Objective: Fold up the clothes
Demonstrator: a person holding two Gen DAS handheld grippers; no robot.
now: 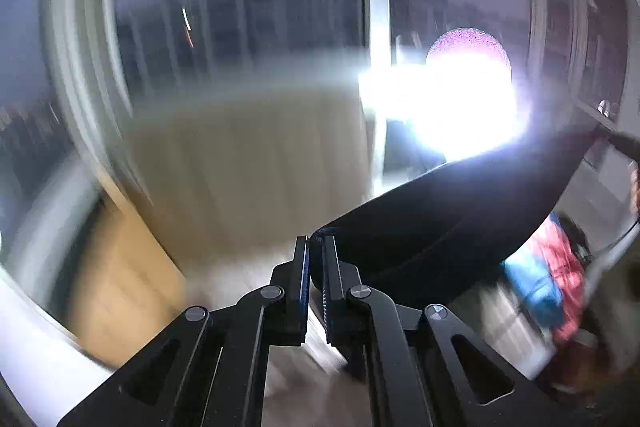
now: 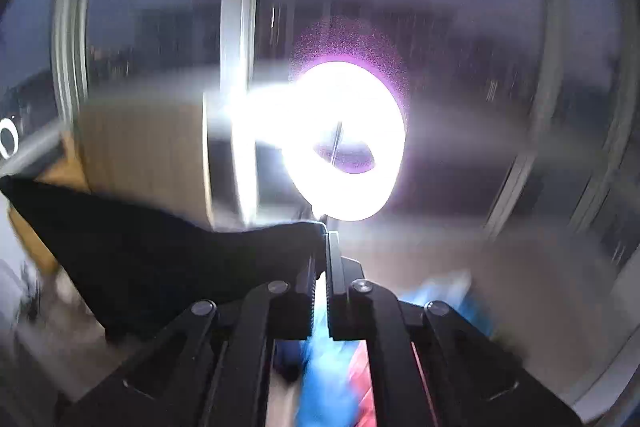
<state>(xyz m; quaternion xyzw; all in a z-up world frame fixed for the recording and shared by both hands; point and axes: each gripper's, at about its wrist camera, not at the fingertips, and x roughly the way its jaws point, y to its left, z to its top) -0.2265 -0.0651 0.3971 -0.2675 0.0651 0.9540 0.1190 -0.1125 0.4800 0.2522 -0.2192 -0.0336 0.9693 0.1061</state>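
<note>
A black garment (image 1: 452,219) hangs in the air, stretched between both grippers. My left gripper (image 1: 316,241) is shut on one corner of it; the cloth spreads away to the right in the left wrist view. My right gripper (image 2: 325,233) is shut on another corner, and the black garment (image 2: 160,259) runs off to the left in the right wrist view. Both views are smeared by motion blur. How the lower part of the cloth hangs is hidden.
A bright ring light (image 2: 348,143) glares straight ahead in front of large dark windows with pale frames (image 1: 376,27). Blue and red clothes (image 1: 548,279) lie below, also seen as blue and red clothes (image 2: 332,367). A tan wooden panel (image 1: 120,287) stands at the left.
</note>
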